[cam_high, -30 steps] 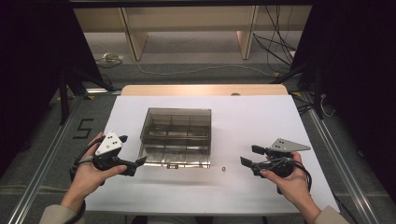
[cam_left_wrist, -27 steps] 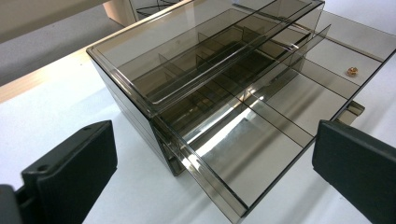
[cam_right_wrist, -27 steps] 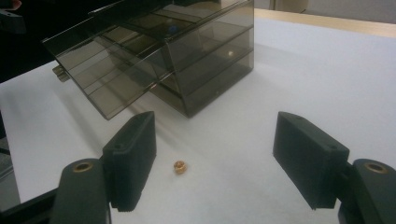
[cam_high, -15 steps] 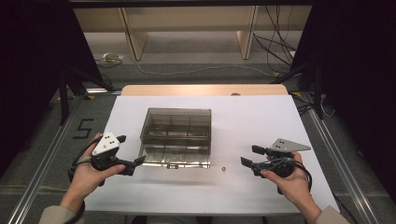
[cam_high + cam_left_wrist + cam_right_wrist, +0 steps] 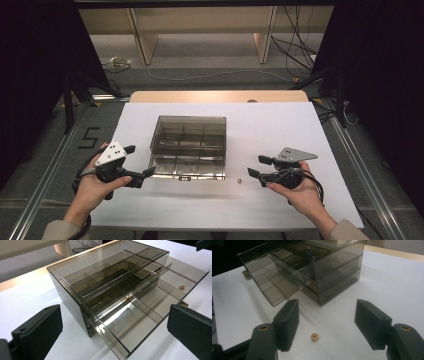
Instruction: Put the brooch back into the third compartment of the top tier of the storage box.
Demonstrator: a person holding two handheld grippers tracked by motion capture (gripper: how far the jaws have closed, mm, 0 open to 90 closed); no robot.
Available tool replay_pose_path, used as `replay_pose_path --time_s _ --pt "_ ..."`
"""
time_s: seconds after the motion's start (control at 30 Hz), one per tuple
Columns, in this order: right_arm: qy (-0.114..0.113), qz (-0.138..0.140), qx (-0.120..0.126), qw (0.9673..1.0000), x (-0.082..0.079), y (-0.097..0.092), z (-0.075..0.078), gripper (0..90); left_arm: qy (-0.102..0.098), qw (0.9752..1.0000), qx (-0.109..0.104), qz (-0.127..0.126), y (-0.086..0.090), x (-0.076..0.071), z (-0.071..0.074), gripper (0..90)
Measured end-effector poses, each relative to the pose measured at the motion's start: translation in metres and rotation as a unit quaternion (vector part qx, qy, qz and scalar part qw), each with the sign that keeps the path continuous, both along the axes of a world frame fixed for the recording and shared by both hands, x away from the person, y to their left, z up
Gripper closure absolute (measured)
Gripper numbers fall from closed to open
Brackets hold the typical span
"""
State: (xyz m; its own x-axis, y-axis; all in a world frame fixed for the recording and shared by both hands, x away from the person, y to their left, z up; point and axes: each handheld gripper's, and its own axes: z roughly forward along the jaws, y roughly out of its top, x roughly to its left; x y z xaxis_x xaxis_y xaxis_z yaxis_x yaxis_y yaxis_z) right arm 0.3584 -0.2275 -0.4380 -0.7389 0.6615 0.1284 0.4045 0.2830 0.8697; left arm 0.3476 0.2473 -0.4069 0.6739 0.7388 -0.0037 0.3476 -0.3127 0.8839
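The right gripper [image 5: 325, 325], jaws apart and just narrowing, hovers over a small brass nut [image 5: 313, 336] on the table [image 5: 280, 125] near its front edge, beside the drawer box [image 5: 189, 145]; nothing held.

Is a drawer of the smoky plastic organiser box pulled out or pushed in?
Pulled out: the drawer juts well past the organiser box front, its compartments exposed.

1. The drawer box [image 5: 189, 145] stood at the middle of the worktop [image 5: 280, 125], its drawer [image 5: 140, 315] pulled out toward the person.
2. The nut [image 5: 239, 181] lay on the worktop just right of the drawer's front corner, apart from it.
3. The left hand-held gripper [image 5: 137, 165] lay just left of the drawer.
4. The right hand-held gripper [image 5: 256, 166] lay right of the nut, near it.
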Motion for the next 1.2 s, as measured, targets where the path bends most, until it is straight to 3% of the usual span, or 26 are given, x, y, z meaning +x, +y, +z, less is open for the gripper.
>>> replay_pose_path --time_s 0.3,0.5,0.8,1.2 --pt "0.041 0.021 -0.038 0.9982 0.013 0.022 -0.018 47.3 -0.002 0.9999 0.006 0.009 -0.002 0.002 -0.001 0.0" --pt "0.065 0.037 -0.073 0.9945 0.019 0.038 -0.033 52.1 -0.002 0.9999 0.001 0.013 0.002 0.002 -0.001 0.0" --pt "0.077 0.049 -0.114 0.9893 0.021 0.047 -0.043 57.8 -0.006 0.9998 0.002 0.018 0.005 0.001 0.0 0.0" --pt "0.079 0.053 -0.145 0.9848 0.019 0.051 -0.049 68.9 -0.006 0.9998 0.002 0.019 0.006 0.002 0.0 0.0"
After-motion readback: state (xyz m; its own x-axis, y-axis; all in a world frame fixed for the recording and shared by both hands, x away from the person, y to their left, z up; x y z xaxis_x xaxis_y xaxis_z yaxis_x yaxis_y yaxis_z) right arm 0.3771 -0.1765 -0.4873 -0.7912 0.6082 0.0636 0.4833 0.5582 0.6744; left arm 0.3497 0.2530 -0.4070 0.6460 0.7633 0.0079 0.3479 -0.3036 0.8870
